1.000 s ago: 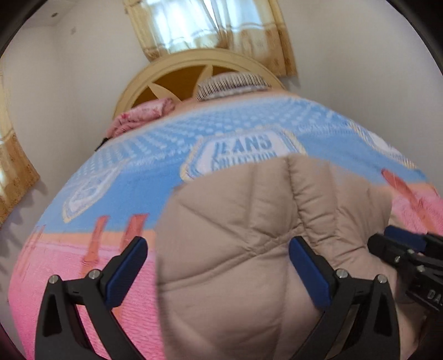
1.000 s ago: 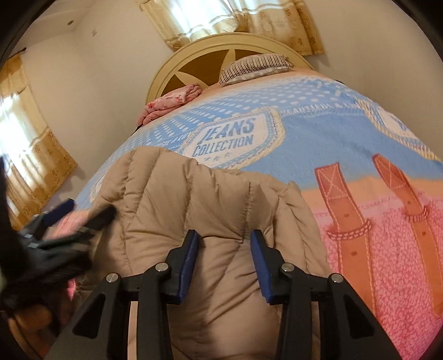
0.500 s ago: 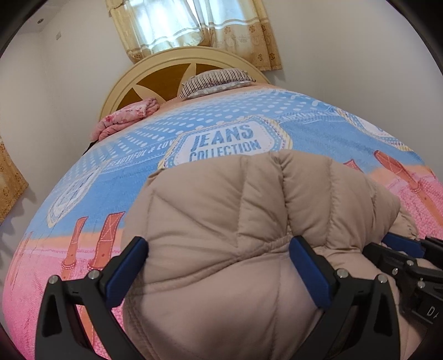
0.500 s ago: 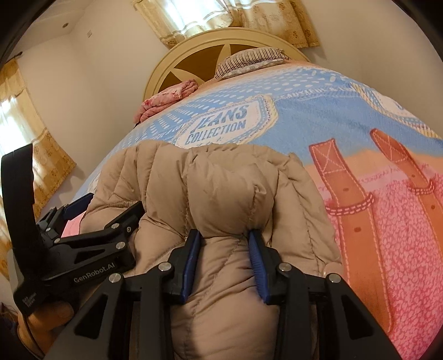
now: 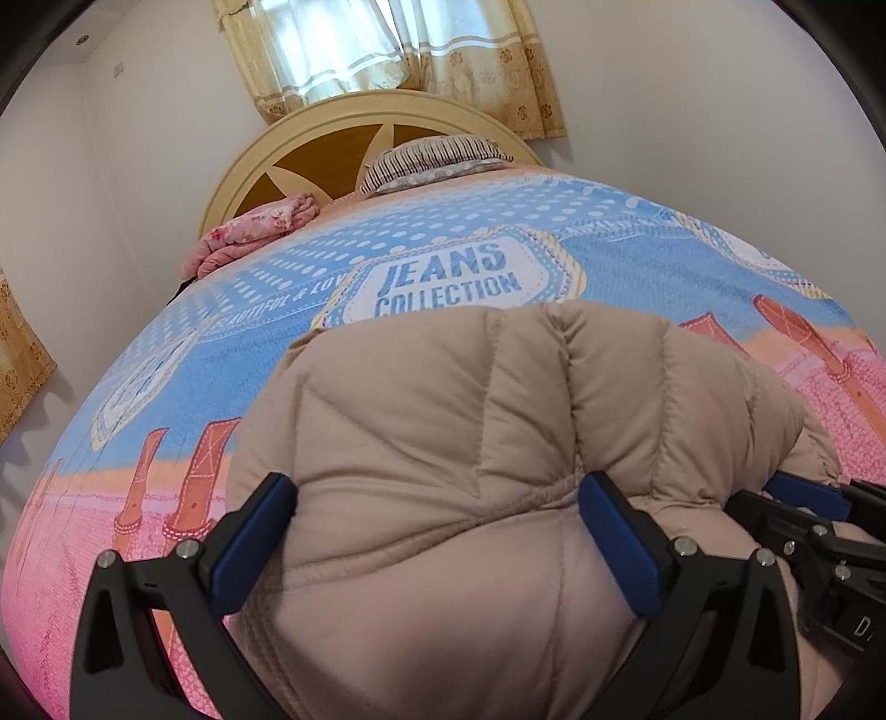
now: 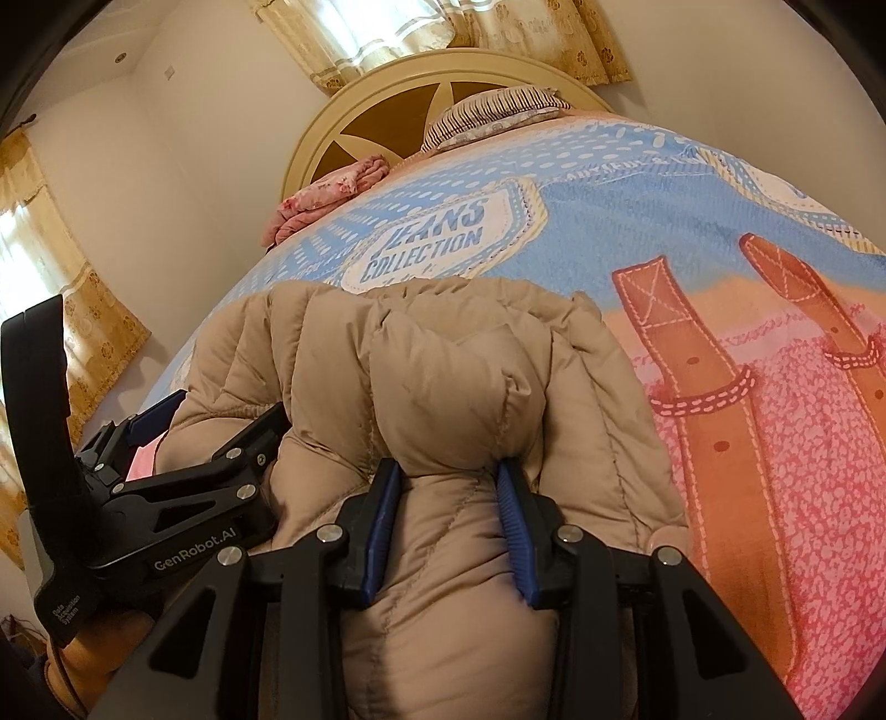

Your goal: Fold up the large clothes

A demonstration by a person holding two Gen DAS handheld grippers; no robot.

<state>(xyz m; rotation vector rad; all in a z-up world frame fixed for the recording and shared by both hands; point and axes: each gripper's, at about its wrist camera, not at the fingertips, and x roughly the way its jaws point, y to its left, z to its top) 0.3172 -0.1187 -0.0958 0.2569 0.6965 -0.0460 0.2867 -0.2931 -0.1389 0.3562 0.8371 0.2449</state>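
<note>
You're mid-fold: the tan puffer jacket (image 5: 443, 471) is bunched into a thick bundle at the near end of the bed (image 5: 387, 266), lying on the printed bedspread below the "JEANS COLLECTION" label. Your right gripper (image 6: 448, 523) is clenched on a puffy ridge of the jacket, both blue pads pressing into the padding. Your left gripper (image 5: 437, 545) stands wide with a broad bulge of jacket filling the gap; its pads touch the fabric at both sides, but I cannot tell whether they squeeze it or merely straddle it.

As I judge it, the bundle is being laid onto the bedspread, so the next move calls for settling it flat and letting go cleanly without dragging the top layer. Puffy fill springs back, so expect it to lift unless you press it.

Count:
- 1 jacket, at 6 o'clock in both wrist views.
- 2 grippers; the left one shows at 8 o'clock in the right view.
- 1 striped pillow (image 5: 437, 158) at 12 o'clock by the headboard (image 5: 310, 119).
- 1 folded pink floral cloth (image 5: 249, 232) at 10 o'clock.
- 2 curtained windows (image 6: 443, 33) in the right view.
</note>
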